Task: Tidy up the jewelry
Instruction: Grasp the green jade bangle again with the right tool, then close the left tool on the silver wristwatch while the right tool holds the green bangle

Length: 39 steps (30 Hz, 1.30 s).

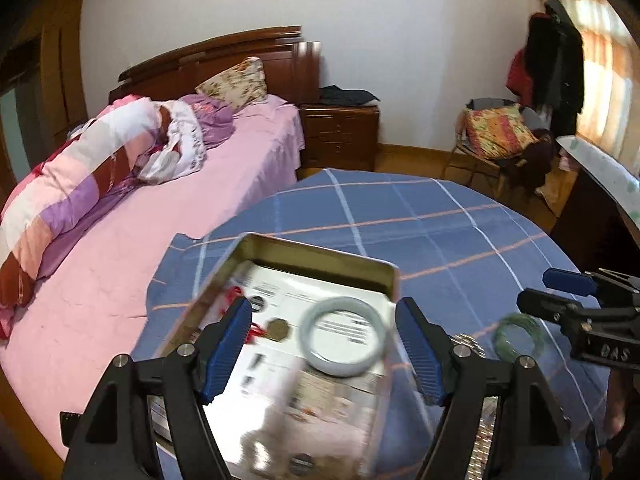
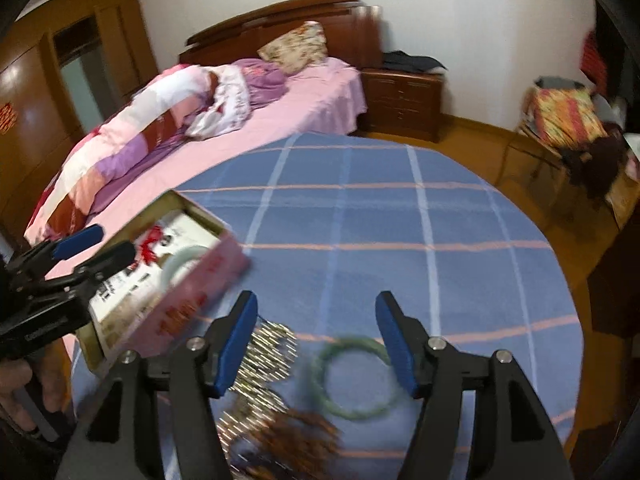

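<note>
The right tongs (image 2: 316, 340) stand wide and empty over the thin green bangle (image 2: 352, 378) on the blue checked worktop (image 2: 360, 220); I'd lower them squarely so one pad (image 2: 394, 344) slips inside the ring. Just left of them, tangled silver chains (image 2: 260, 356) and brown beads (image 2: 300, 436) could snag, while the left tongs (image 1: 324, 344), also wide, hover empty above the pale jade bangle (image 1: 342, 336) in the open pink tin box (image 1: 320, 256).

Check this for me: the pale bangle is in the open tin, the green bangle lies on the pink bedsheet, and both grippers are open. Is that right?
One thing is wrong: the green bangle lies on the blue checked cloth, not the pink bedsheet; the right wrist view shows this. The rest holds: the pale bangle is in the open tin, and the left gripper and right gripper are both open.
</note>
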Available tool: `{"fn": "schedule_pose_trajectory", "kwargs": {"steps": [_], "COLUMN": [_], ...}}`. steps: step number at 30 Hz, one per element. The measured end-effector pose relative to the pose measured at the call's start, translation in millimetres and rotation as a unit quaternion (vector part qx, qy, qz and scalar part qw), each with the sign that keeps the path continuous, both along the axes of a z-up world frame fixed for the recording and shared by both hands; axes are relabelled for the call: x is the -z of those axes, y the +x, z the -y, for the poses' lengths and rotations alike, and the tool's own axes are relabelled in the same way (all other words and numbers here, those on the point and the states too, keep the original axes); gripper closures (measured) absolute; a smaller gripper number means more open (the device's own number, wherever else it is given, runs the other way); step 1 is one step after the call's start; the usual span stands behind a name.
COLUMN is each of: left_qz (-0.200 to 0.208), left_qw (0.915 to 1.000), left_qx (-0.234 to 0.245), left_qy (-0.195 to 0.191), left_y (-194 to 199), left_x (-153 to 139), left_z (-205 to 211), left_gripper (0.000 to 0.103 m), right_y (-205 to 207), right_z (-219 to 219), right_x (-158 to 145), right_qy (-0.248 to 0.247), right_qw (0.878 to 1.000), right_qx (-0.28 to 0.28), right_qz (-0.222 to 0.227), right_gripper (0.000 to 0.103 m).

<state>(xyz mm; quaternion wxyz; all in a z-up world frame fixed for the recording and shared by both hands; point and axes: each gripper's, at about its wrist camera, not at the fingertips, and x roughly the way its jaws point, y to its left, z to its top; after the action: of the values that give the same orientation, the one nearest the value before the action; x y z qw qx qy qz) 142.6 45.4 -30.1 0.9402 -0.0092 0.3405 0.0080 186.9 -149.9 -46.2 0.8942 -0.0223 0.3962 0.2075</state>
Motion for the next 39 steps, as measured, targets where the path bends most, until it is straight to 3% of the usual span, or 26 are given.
{"fn": "schedule_pose_trajectory", "kwargs": {"steps": [6, 9, 13, 20, 25, 29, 34, 36, 37, 39], "left_qz": [0.007, 0.008, -0.014, -0.052, -0.079, -0.082, -0.084, -0.081, -0.077, -0.077], "left_qw": [0.9996, 0.9983, 0.9966, 0.9940, 0.9932, 0.9939, 0.9938, 0.9938, 0.9939, 0.9938], "left_qx": [0.023, 0.037, 0.058, 0.067, 0.062, 0.061, 0.066, 0.069, 0.069, 0.075], "left_qy": [0.017, 0.044, 0.057, 0.069, 0.059, 0.042, 0.031, 0.033, 0.037, 0.028], "left_y": [-19.1, -24.6, -21.7, -10.4, 3.4, 5.9, 4.3, 2.3, 2.2, 1.2], "left_x": [2.9, 7.9, 20.7, 47.3, 62.1, 62.5, 62.2, 61.2, 59.7, 58.6], "left_z": [39.3, 59.2, 77.3, 94.2, 91.6, 88.5, 87.0, 88.1, 89.1, 87.9], "left_gripper": [0.029, 0.029, 0.055, 0.057, 0.067, 0.069, 0.075, 0.092, 0.095, 0.097], "right_y": [-11.0, -12.5, -14.8, -13.4, -10.5, -5.0, 0.8, 0.4, -0.8, -3.7], "right_z": [40.1, 51.5, 57.4, 57.3, 58.8, 53.1, 45.3, 45.8, 46.2, 46.1], "right_x": [25.6, 34.2, 36.9, 38.2, 39.1, 41.3, 47.8, 47.4, 47.4, 46.8], "right_qy": [0.010, 0.010, 0.016, 0.014, 0.015, 0.008, -0.017, -0.012, -0.012, -0.016], "right_qw": [0.999, 0.998, 0.998, 0.998, 0.999, 0.998, 0.998, 0.998, 0.999, 0.999], "right_qx": [0.046, 0.052, 0.052, 0.046, 0.043, 0.047, 0.044, 0.039, 0.035, 0.031], "right_qz": [-0.024, -0.033, -0.033, -0.027, -0.028, -0.032, -0.039, -0.041, -0.039, -0.035], "right_gripper": [0.038, 0.038, 0.038, 0.038, 0.038, 0.040, 0.056, 0.087, 0.092, 0.092]}}
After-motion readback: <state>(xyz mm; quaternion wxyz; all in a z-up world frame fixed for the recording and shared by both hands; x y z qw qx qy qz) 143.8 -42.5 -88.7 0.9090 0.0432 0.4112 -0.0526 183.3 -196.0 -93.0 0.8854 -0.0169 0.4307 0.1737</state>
